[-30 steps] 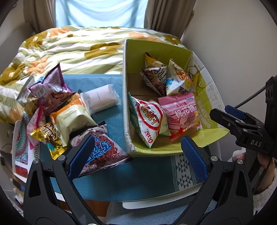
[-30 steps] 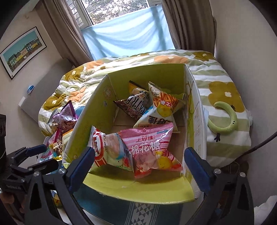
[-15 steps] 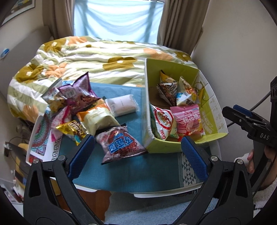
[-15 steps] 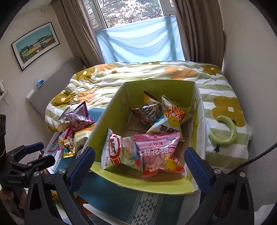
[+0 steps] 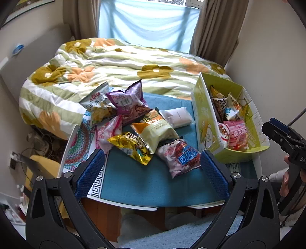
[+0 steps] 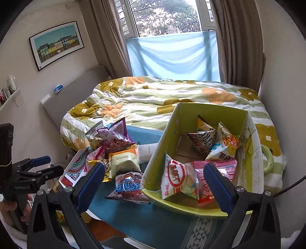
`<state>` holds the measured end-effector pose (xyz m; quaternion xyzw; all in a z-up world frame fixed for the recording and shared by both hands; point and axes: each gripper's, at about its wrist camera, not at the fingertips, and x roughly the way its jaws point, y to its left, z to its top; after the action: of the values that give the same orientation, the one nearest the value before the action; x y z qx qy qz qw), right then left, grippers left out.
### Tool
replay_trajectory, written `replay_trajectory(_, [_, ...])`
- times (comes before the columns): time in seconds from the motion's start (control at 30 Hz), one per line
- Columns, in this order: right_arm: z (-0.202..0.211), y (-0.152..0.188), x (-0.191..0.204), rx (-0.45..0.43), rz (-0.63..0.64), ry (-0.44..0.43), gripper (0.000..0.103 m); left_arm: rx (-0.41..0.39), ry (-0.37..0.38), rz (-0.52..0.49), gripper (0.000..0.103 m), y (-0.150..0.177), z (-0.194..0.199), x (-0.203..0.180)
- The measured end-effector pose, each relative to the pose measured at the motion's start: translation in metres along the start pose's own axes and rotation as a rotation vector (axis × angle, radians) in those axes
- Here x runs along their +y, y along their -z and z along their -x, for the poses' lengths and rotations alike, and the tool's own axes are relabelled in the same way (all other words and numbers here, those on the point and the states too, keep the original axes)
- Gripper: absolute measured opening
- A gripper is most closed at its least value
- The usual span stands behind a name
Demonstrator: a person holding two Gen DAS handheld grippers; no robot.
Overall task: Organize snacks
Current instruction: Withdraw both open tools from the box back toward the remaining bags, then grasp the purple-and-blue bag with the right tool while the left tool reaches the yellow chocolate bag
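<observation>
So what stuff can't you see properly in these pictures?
- Left wrist view: the box's near wall hides the lower part of the snacks inside.
- Left wrist view: the pink bag is partly buried under the gold bag.
- Right wrist view: the right gripper finger covers part of the pink packet.
- Both views: print on most bags is too small to read.

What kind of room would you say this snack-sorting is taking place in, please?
Most likely a bedroom in a home: a bed with a flowered quilt fills the space behind the small table, a curtained window sits beyond it, and a framed picture hangs on the wall.
</observation>
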<state>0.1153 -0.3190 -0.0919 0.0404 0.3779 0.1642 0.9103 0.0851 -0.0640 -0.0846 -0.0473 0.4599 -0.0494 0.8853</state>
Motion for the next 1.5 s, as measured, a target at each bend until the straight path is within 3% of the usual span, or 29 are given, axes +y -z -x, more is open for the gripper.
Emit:
replay_trajectory(0.37, [-0.047, 0.02, 0.087, 0.041, -0.05, 0.083, 0.102, 0.085, 0.119, -0.133, 0.099, -0.019, -0.041, 0.066])
replay_trajectory(0.5, [-0.069, 0.033, 0.108, 0.064, -0.067, 0.13, 0.102, 0.105, 0.137, -0.263, 0.099, -0.02, -0.063, 0.075])
replay_trajectory(0.67, [-0.102, 0.051, 0.127, 0.12, -0.032, 0.209, 0.102, 0.131, 0.146, -0.5, 0.099, -0.011, -0.097, 0.074])
replay_trajectory(0.9, [-0.136, 0.066, 0.131, 0.201, 0.085, 0.298, 0.102, 0.08, 0.092, -0.887, 0.099, 0.017, -0.135, 0.046])
replay_trajectory(1.07, [-0.158, 0.076, 0.126, 0.241, 0.144, 0.331, 0.102, 0.067, 0.086, -1.07, 0.099, 0.03, -0.16, 0.025])
replay_trajectory(1.2, [-0.174, 0.082, 0.123, 0.261, 0.178, 0.335, 0.102, 0.082, 0.108, -1.157, 0.097, 0.036, -0.175, 0.015])
replay_trajectory(1.27, [-0.18, 0.084, 0.121, 0.266, 0.187, 0.332, 0.102, 0.1, 0.117, -1.196, 0.086, 0.04, -0.184, 0.011])
replay_trajectory(1.37, [-0.188, 0.089, 0.119, 0.269, 0.201, 0.333, 0.101, 0.119, 0.122, -1.238, 0.077, 0.045, -0.195, 0.008])
replay_trajectory(1.5, [-0.196, 0.095, 0.114, 0.28, 0.191, 0.34, 0.097, 0.108, 0.111, -1.261, 0.074, 0.046, -0.203, 0.007])
